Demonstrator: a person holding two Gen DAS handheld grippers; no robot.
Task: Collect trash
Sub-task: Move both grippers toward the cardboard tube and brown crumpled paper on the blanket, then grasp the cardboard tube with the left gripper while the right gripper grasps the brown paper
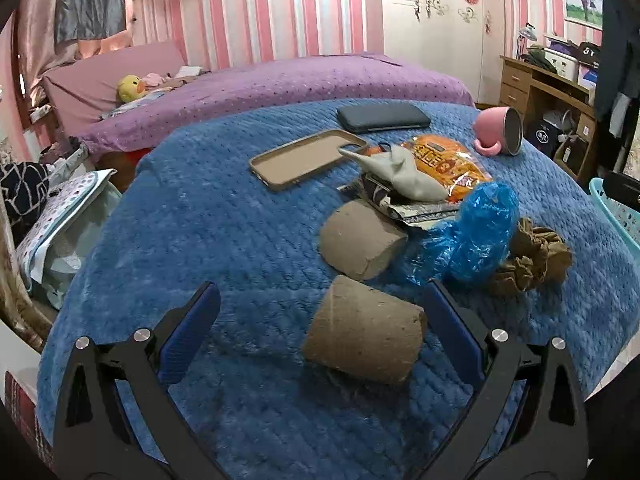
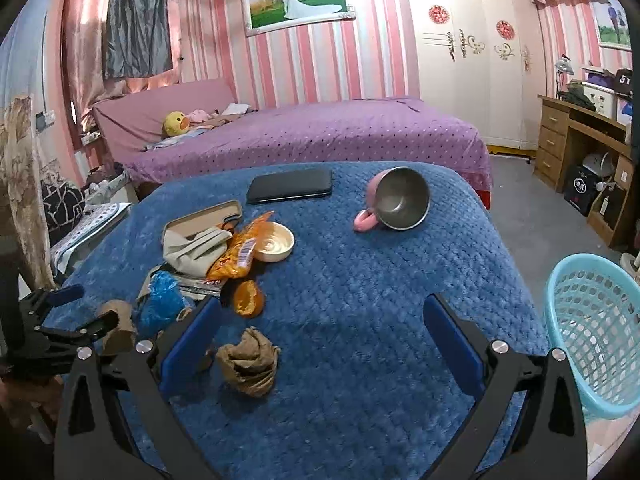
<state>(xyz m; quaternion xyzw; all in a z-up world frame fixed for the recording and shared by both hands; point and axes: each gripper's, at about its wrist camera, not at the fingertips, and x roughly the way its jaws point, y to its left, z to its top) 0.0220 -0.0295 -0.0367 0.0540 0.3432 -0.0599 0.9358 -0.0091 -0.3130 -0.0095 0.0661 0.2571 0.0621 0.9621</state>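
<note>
Two hand-held grippers hang low over a blue blanket (image 1: 200, 220) strewn with litter, in a pink-striped bedroom. The left gripper (image 1: 320, 300), fingers spread wide, is levelled at a cardboard roll (image 1: 364, 340) lying on its side between its blue pads (image 1: 192, 332); the right-hand pad appears to meet the roll's end, though contact cannot be confirmed, and the other stands clear. Seen from the right wrist, that gripper comes in low from the blanket's left edge.

The right gripper (image 2: 322, 316) is likewise wide open and holds nothing, tilted down over bare blanket, with a crumpled brown paper wad (image 2: 250, 364) just inside its left finger.

Beyond the nearer roll lie a second cardboard roll (image 1: 360, 240), a blue plastic bag (image 1: 476, 232), an orange snack wrapper (image 1: 444, 164) and a grey cloth (image 1: 404, 176), heaped together. A phone case (image 1: 304, 160), a dark wallet (image 1: 382, 117) and a tipped pink mug (image 2: 394, 198) sit farther back, with a cream bowl (image 2: 274, 242) beside the wrapper. A light-blue basket (image 2: 592, 332) stands off the blanket's right edge.
</note>
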